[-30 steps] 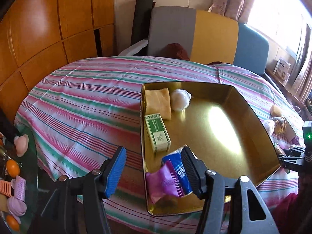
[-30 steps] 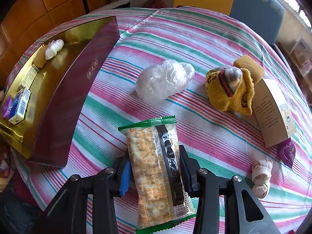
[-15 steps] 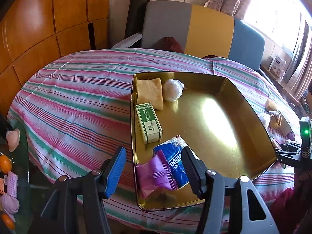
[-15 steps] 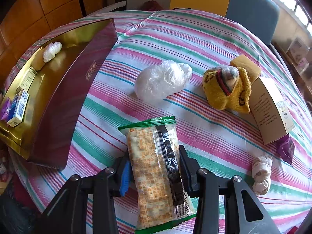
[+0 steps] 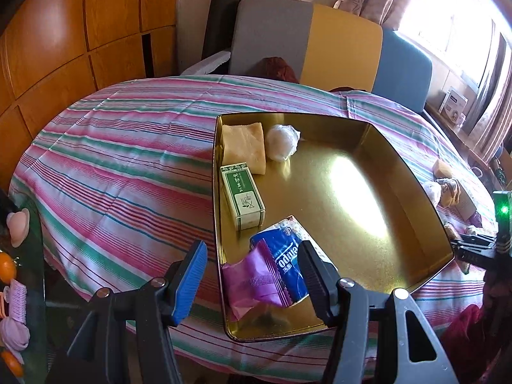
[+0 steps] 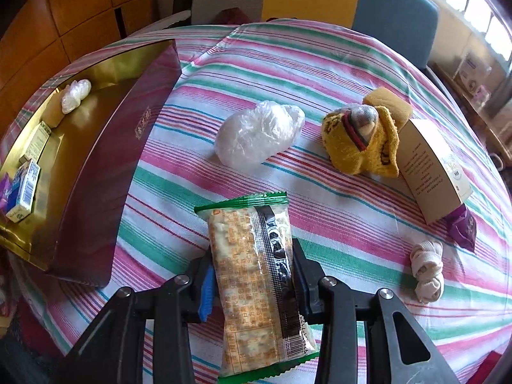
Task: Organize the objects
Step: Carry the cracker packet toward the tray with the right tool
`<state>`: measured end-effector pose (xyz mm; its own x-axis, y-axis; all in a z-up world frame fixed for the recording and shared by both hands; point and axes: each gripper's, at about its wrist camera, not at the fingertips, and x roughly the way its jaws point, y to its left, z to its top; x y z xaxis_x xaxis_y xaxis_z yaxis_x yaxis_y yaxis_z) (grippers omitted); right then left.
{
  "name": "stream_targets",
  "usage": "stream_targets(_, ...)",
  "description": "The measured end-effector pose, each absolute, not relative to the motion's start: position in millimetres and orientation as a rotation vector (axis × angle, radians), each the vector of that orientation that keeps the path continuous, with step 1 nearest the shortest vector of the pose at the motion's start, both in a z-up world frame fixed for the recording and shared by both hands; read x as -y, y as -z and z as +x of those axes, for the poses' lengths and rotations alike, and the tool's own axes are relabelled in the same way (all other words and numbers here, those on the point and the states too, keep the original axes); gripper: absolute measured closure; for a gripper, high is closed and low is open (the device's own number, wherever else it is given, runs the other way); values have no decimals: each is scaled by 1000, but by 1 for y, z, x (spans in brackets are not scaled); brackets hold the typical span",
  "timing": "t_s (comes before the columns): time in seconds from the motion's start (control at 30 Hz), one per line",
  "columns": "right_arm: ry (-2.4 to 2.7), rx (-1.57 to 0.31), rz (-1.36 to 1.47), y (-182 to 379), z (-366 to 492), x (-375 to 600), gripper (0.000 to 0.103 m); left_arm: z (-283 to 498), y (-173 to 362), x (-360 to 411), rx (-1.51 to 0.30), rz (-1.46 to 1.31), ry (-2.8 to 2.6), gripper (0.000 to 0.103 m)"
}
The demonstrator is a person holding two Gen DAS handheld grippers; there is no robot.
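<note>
Holding nothing, your left gripper hung with its jaws spread wide over the near corner of the gold tray, which sat on the striped tablecloth. Five things lay in the tray along its left wall. From the far end there was one yellow sponge-like block, with one small white plastic-wrapped ball just to its right. Next came one green box with its long axis running along the wall, then one blue tissue pack and one purple sachet overlapping each other between the gripper's fingers.

Moving right, your right gripper was clamped on one cracker packet, gripping it across its middle. The packet's long axis ran along the fingers, its green crimped end pointing away from you toward the table's centre. It was held over the cloth just right of the tray's maroon outer wall.

Further right, loose on the cloth, lay one clear plastic bundle, one yellow knitted cloth wrapped around something grey, and one tan sponge touching it behind. One beige carton lay on its side just beside the cloth, with one purple packet at its near end and one knotted cream bundle nearest you.
</note>
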<state>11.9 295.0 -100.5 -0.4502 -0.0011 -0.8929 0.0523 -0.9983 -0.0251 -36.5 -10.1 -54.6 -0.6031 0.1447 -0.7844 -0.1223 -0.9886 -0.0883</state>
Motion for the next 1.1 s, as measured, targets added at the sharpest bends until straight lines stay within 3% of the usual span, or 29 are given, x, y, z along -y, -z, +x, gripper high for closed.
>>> stream_targets(0.3, 2740, 28, 1430, 21, 18, -286, 64, -37, 54, 15, 44, -1320, -2696, 44)
stream_targets(0.57, 2632, 24, 1309, -10, 9, -218, 64, -41, 54, 24, 68, -1325, -2714, 44)
stream_targets(1.1, 2376, 32, 1437, 43, -60, -81, 64, -56, 56, 71, 190, -1357, -2814, 44)
